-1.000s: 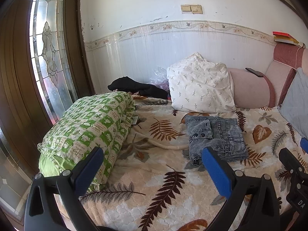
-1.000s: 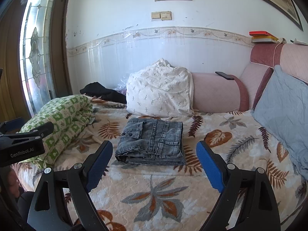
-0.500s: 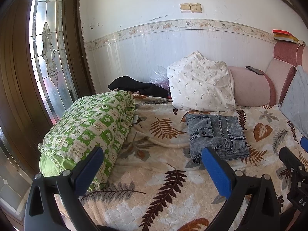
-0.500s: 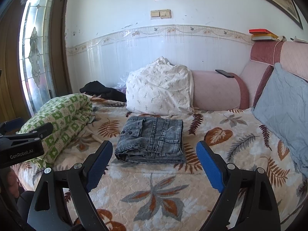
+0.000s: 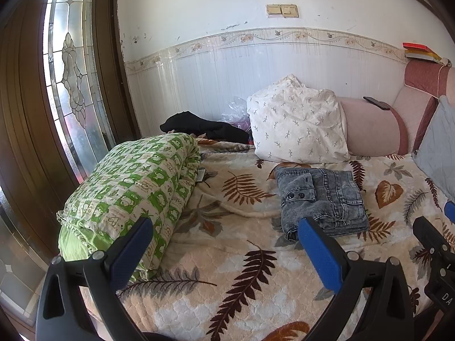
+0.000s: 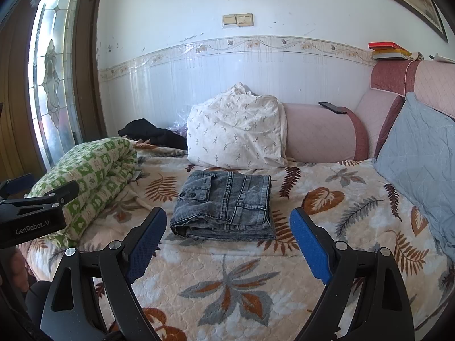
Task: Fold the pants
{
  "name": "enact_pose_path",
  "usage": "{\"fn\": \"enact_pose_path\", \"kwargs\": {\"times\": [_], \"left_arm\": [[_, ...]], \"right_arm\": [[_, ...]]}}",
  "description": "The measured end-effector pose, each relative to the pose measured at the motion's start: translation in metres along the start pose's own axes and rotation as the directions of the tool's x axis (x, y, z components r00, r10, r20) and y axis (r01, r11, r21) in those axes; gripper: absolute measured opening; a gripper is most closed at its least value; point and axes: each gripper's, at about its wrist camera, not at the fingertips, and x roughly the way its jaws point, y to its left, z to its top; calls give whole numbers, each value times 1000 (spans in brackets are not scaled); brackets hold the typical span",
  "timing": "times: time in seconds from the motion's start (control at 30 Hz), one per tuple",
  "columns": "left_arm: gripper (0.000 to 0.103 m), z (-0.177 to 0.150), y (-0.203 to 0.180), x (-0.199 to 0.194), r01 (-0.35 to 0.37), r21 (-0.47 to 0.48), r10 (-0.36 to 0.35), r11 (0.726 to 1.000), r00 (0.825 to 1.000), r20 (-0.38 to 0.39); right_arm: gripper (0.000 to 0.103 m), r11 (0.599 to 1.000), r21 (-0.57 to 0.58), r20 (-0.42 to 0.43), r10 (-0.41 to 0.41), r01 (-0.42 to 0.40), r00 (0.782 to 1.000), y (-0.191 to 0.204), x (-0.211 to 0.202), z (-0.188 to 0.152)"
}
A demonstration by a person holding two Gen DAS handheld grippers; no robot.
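The pants [image 6: 224, 203], grey denim, are lying folded into a compact stack on the leaf-print bedspread [image 6: 227, 284], just in front of a white pillow [image 6: 236, 130] that is leaning on a pink bolster [image 6: 318, 133]. A rolled green quilt [image 5: 133, 187] is sitting well to the left of them, with a black garment [image 5: 204, 126] bunched near the wall behind it and a grey cushion [image 6: 421, 153] propped at the far right.

Both tongs are hovering short of the stack and touching nothing. The right gripper [image 6: 227, 244] is standing wide, its blue pads [image 6: 310, 247] framing the pants from the near side with bare bedspread between them. The left gripper [image 5: 224, 253] is likewise gaping and empty, pointing at the spread between quilt and pants.

Judging by the squared edges and the layered near side, the folding itself is looking finished, and the step in hand appears to be the closing pause after release. Any further move would be calling for little: perhaps a light press to flatten the slightly ragged near-left corner, taken without dragging the layers apart.
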Motion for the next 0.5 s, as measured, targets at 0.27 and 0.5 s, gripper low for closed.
{"fn": "enact_pose_path", "kwargs": {"times": [0.27,0.5], "left_arm": [[103,0,0,0,0,-3,0,1000,1000,3],[103,0,1,-1,0,-3,0,1000,1000,2]], "right_arm": [[89,1000,-1,3,1,-1,1000,1,0,-1],[89,1000,-6,5,0,0,1000,2,0,-1]]}}
